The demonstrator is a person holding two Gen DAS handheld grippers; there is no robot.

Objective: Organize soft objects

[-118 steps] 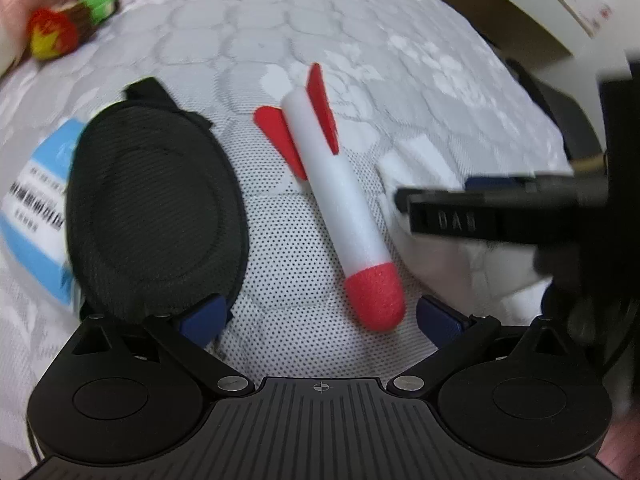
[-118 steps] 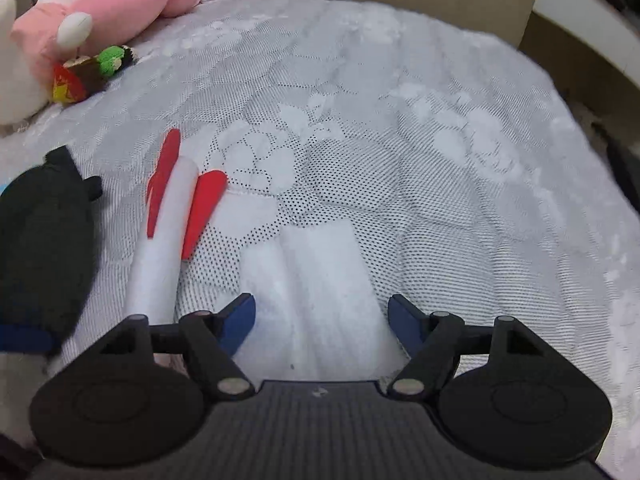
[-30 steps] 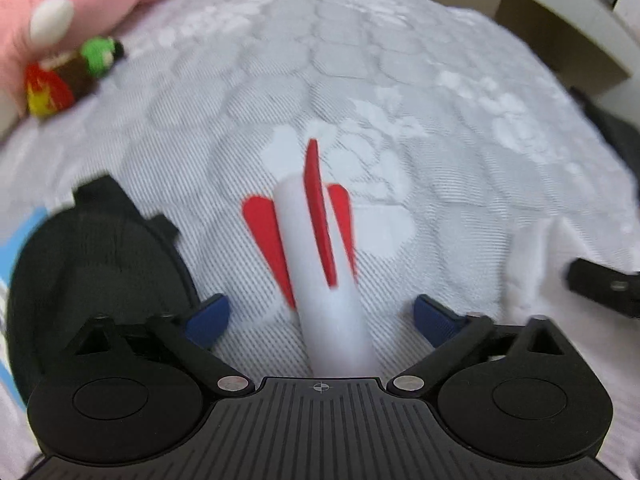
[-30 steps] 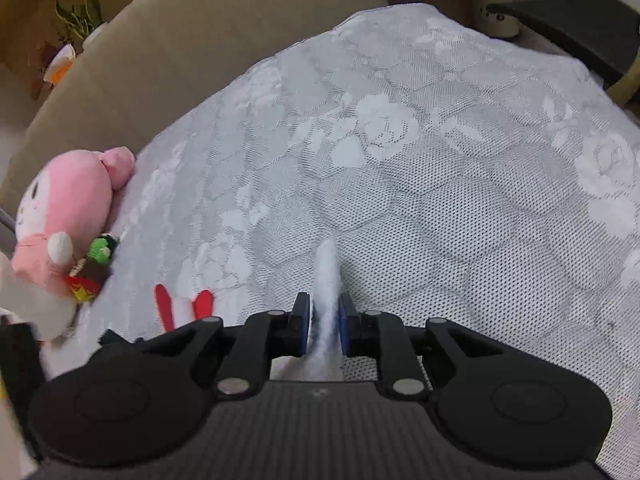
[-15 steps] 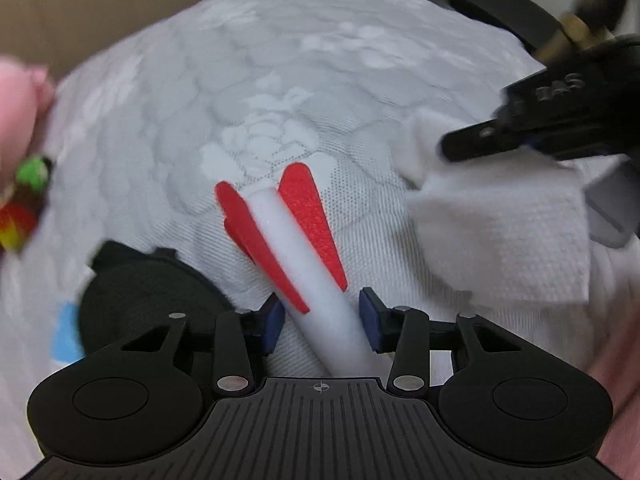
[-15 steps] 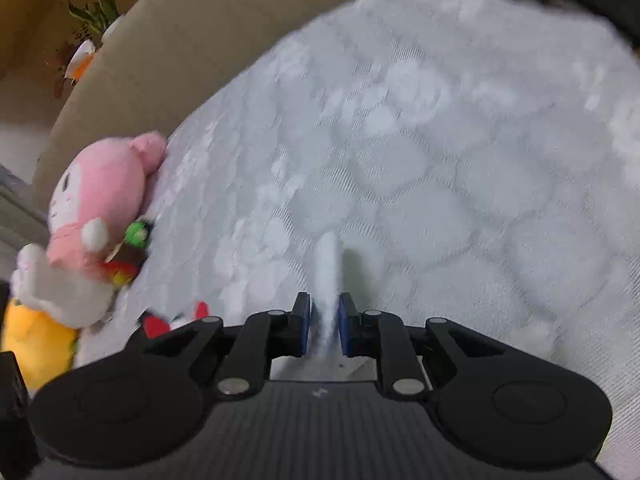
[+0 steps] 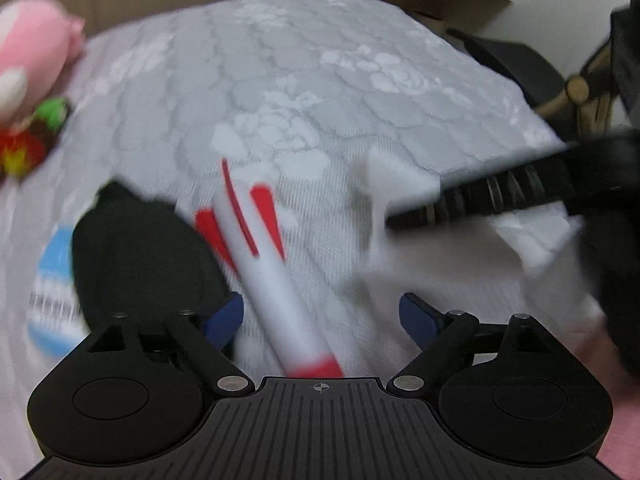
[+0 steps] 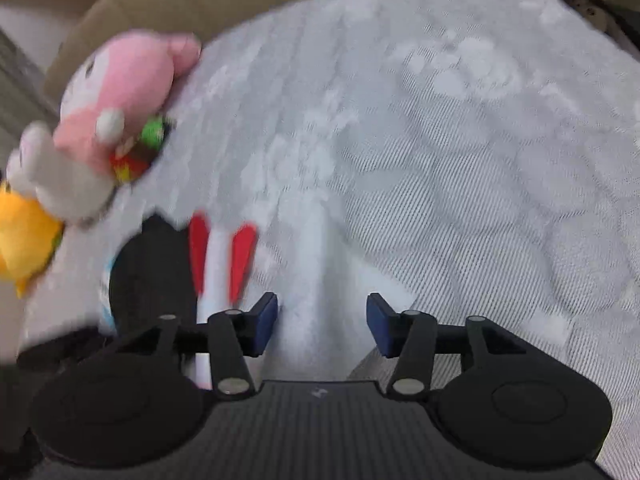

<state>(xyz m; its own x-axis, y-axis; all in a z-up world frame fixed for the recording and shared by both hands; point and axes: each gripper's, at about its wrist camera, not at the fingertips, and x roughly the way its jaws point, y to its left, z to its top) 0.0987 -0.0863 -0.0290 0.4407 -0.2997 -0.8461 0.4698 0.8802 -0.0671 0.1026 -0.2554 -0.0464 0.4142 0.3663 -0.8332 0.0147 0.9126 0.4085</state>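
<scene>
With both grippers just opened, the risk is that two freshly released soft things shift out of line.

While the left gripper [image 7: 321,315] stands with its jaws spread and holding nothing, the foam rocket [image 7: 267,268] lies between the blue pads, closer to the left one and apparently free of both; its red nose is at the gripper's base, its fins point away, and a black pouch [image 7: 140,256] lies just beside it to the left. The right gripper [image 8: 322,320] is likewise parted and empty, with the white cloth [image 8: 320,292] lying loose on the bedspread [image 8: 460,152] between its pads. Any sideways drift as either tool lifts could, I judge, catch a pad on foam or fabric, rolling the rocket against the pouch or dragging the cloth askew.
</scene>
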